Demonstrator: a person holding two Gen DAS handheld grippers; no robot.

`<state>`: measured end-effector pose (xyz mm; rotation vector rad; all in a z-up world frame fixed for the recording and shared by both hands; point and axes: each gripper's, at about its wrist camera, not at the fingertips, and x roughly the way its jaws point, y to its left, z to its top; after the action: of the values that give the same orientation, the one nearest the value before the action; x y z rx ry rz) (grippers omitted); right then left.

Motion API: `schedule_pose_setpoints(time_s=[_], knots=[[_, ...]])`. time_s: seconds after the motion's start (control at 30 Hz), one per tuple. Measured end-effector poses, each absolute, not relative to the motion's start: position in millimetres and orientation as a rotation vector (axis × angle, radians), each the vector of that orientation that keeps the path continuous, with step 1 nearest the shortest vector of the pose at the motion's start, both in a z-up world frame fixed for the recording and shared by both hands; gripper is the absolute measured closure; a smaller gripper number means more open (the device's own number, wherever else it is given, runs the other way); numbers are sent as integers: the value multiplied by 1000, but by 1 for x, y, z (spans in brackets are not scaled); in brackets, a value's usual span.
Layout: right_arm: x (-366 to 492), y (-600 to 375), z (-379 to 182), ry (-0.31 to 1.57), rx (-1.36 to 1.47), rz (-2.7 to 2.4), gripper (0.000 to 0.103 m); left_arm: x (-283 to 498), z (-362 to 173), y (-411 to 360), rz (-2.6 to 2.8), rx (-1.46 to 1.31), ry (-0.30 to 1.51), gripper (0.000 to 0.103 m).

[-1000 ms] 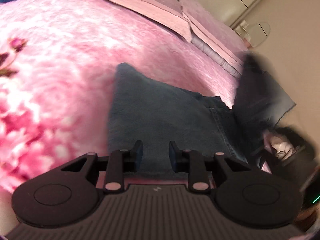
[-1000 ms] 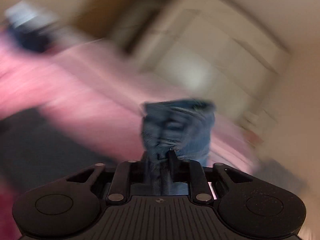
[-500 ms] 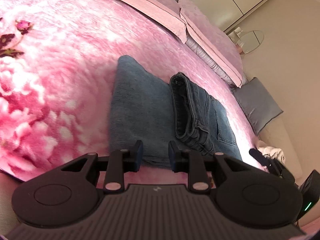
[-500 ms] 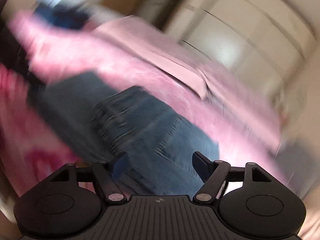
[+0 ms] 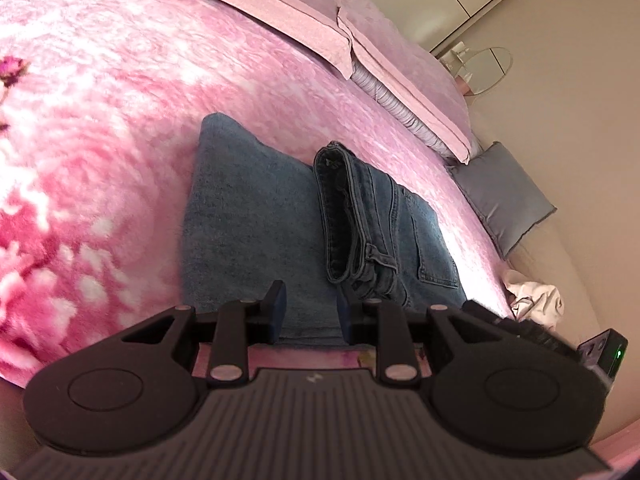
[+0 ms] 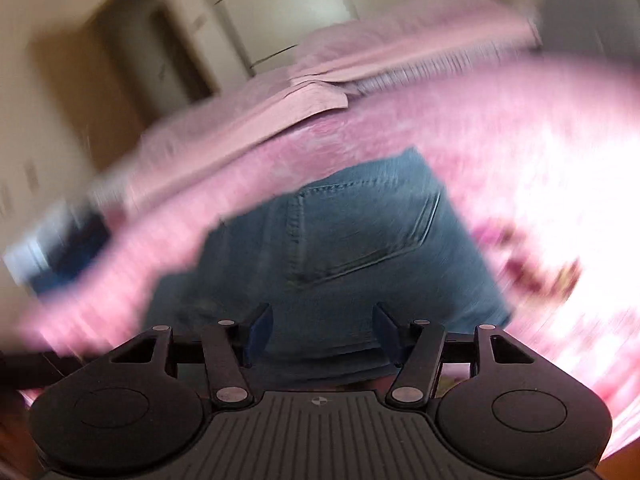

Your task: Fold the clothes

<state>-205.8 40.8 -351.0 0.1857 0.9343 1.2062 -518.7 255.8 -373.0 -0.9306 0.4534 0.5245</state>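
Observation:
Folded blue jeans (image 5: 384, 232) lie on a folded dark blue cloth (image 5: 248, 224) on the pink bed; the waistband faces left and a back pocket shows on top. My left gripper (image 5: 310, 312) hovers over the near edge of the dark cloth, open with a narrow gap and nothing between its fingers. In the blurred right wrist view the jeans (image 6: 352, 248) lie just beyond my right gripper (image 6: 322, 330), which stands wide open and empty above their near edge. The right gripper's body (image 5: 540, 332) shows at the lower right of the left wrist view.
A pink floral blanket (image 5: 100, 128) covers the bed. Pink pillows (image 5: 400, 64) and a grey cushion (image 5: 500, 200) lie at the head end. A crumpled white garment (image 5: 536, 300) sits off the bed's right side. White wardrobe doors (image 6: 280, 12) stand behind.
My right gripper laid the jeans' folded part down onto the stack, opened, and drew back. The left gripper stayed nearly still and open.

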Motion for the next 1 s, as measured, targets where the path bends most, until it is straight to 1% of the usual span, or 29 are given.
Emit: schedule_pose_setpoints(time_s=[0.03,0.1,0.23,0.33,0.43,0.5,0.53,0.57,0.6,0.63,0.67,0.77,0.9,0.97,1.0], knots=[[-207,35,-346,942,200,1228,43,-520,-373,255,525,-932,455,81],[-227,37,-330,790,31,1260,43,-523,-373,255,526,-933,458,81],[-298,63,-330,315,-535,1338,43,-533,-374,254,543,-930,462,81],[-338,82,-349,54,-844,1368,43,-542,-376,257,565,-940,451,81],[-360,94,-374,-89,-1062,1329,44,-552,-376,261,586,-946,436,81],[-367,102,-392,-151,-1165,1300,49,-559,-376,265,599,-947,431,81],[-370,105,-400,-189,-1204,1285,59,-563,-377,268,605,-945,433,81],[-372,107,-404,-207,-1223,1268,65,-566,-377,270,610,-944,432,81],[-373,109,-407,-221,-1238,1252,69,-569,-378,272,614,-942,430,81],[-374,111,-408,-223,-1244,1242,77,-573,-378,275,617,-940,428,81],[-373,111,-407,-222,-1234,1240,82,-576,-379,277,620,-939,426,81],[-370,108,-393,-262,-1151,1227,86,-585,-381,284,630,-933,420,81],[-384,100,-356,-318,-1014,1277,87,-595,-385,291,641,-939,402,81],[-403,93,-346,-335,-981,1361,87,-598,-390,292,649,-957,401,81],[-410,94,-353,-317,-997,1397,87,-599,-392,293,651,-967,403,81]])
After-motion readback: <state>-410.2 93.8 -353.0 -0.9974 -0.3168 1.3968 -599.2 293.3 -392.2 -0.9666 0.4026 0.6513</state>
